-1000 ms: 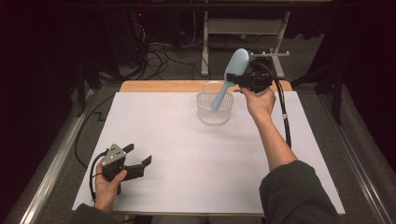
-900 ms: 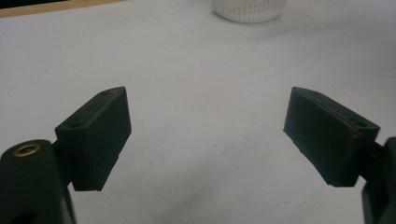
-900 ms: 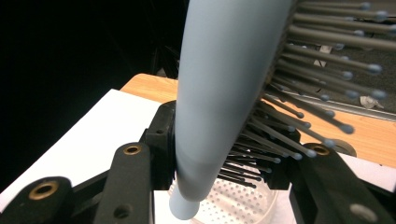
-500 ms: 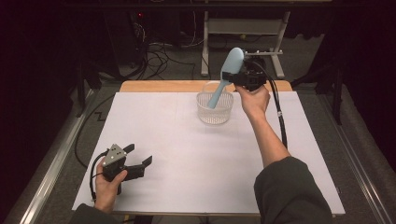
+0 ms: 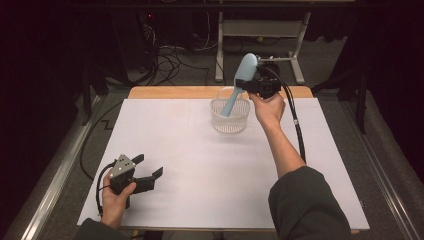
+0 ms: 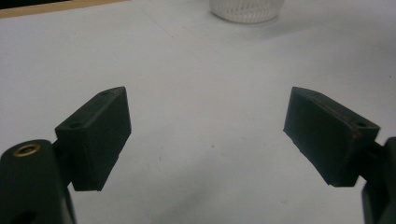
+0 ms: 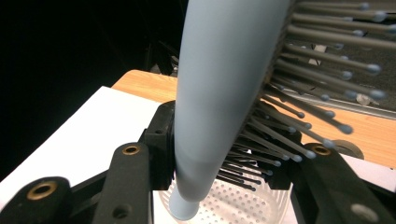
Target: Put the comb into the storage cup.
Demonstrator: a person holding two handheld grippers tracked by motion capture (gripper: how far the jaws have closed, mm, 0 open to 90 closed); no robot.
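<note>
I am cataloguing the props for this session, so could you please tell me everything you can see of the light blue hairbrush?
The hairbrush is pale blue, with a smooth plastic-looking back and long dark bristles tipped with small balls. The right tool is shut on it around the base of its head. It stands tilted, head up, with its handle end lowered into the clear perforated basket at the far side of the white table.

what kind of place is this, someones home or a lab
Most likely a lab or recording workspace, not a home: a table under a plain white sheet, loose cables on the floor behind it, a metal stand, and dark surroundings beyond.
</note>
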